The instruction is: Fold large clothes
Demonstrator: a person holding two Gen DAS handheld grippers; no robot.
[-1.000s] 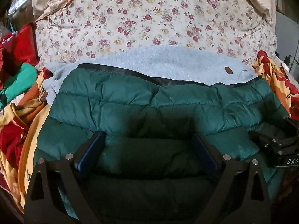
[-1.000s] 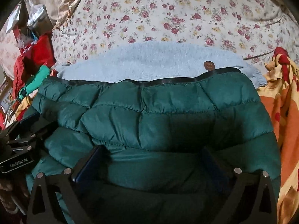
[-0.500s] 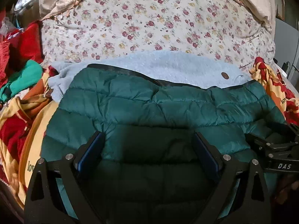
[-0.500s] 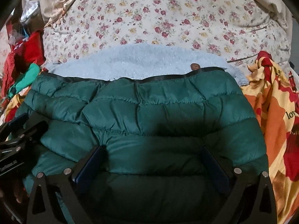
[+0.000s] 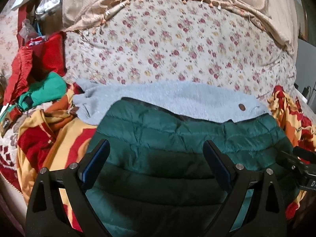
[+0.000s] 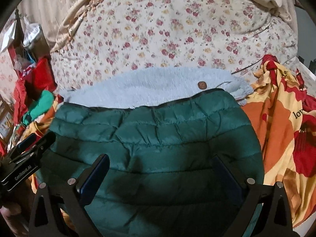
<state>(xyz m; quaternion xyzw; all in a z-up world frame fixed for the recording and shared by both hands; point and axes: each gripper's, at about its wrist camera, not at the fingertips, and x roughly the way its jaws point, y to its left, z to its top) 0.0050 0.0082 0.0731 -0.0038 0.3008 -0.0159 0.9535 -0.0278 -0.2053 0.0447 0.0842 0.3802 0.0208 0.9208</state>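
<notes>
Lying folded on the bed, the green puffer jacket (image 5: 177, 138) rests on top of a pale blue fleece garment (image 5: 177, 96), whose far edge and brown button (image 6: 201, 85) stick out beyond it. Both grippers hover low over the jacket's near part: the left gripper (image 5: 156, 158) and the right gripper (image 6: 162, 175) each have their jaws spread wide, holding nothing. The fold on the jacket looks close to finished, so the step in hand seems to be a release and a check of the shape. A likely next move calls for either pressing the puffy layers flat or taking the near hem for one more fold, and the slippery padding may spring back open. The jacket's near edge is cut off below both views, so its full outline is unclear. A floral bedspread (image 6: 167, 29) covers the far bed; a red and orange blanket (image 6: 280, 128) lies right, and red and green clothes (image 5: 39, 79) pile up left.
</notes>
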